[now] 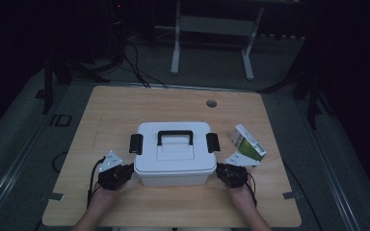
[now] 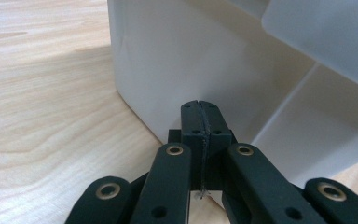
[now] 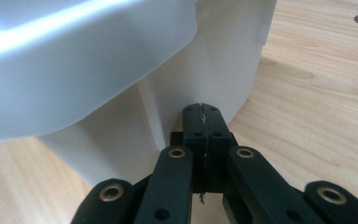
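Now pressing inward with left claw (image 1: 125,172) and right claw (image 1: 222,172), both closed empty, against opposite ends of white storage box (image 1: 173,154) mid-desk (image 1: 111,108), likely to shift it.

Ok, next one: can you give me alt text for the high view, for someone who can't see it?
A white lidded storage box with a black carry handle and black side latches sits on a wooden table, with the left hand-held gripper and right hand-held gripper, jaws shut, at its two near corners. A small green-and-white carton lies to its right. The room around is dark.
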### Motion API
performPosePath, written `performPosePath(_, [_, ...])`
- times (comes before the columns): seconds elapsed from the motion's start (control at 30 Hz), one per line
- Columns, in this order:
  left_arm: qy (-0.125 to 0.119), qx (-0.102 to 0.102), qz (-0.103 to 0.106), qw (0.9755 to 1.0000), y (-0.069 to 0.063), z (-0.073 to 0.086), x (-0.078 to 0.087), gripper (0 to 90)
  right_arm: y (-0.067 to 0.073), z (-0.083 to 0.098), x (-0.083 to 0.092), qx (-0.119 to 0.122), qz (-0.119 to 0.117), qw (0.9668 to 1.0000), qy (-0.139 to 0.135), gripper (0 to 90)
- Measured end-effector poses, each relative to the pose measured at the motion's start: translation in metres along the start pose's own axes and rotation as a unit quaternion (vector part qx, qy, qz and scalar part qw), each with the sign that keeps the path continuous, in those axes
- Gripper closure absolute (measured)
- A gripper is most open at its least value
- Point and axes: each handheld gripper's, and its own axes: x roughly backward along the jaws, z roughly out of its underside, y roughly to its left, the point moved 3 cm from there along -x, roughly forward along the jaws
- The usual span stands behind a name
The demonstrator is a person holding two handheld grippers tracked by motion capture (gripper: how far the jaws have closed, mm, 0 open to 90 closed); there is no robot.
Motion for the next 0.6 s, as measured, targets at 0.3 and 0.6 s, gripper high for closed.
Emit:
performPosePath(0.3, [0.001,-0.007,0.018,0.9998,-0.016,0.006,0.003,90.0,0.007,0.014,0.026,0.010,-0.004,0.9999,0.005,90.0])
performPosePath(0.6, [0.004,-0.006,0.032,0.9995,-0.028,0.010,0.004,90.0,0.009,0.023,0.041,-0.004,-0.007,1.0000,0.003,90.0])
